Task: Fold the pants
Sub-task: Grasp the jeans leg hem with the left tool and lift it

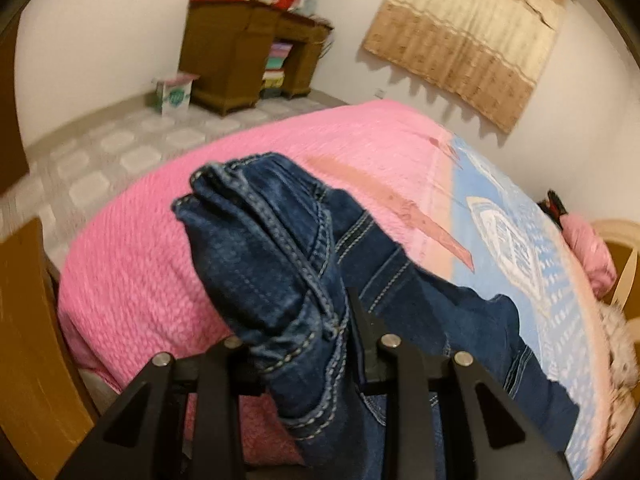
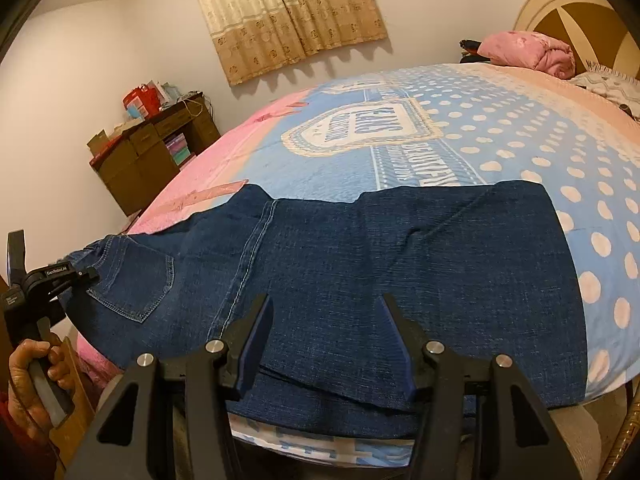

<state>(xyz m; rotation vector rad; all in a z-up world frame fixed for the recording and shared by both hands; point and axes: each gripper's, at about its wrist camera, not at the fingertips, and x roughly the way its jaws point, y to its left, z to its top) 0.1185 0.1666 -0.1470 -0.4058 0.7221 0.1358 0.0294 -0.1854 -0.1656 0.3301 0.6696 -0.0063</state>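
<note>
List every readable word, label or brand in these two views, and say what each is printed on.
"GenRobot.AI": white label on the black left gripper, seen in the right wrist view.
"BEAUTIFUL": partly legible on the blue polka-dot bedspread.
White crest on the bedspread: lettering too warped to read.
Small label lower on the left gripper's body: too small.
Dark blue denim pants: no text.

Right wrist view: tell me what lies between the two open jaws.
Only the jeans: in the right wrist view the right gripper has its jaws spread apart over the flat denim near the bed's front edge, with nothing else there.
</note>
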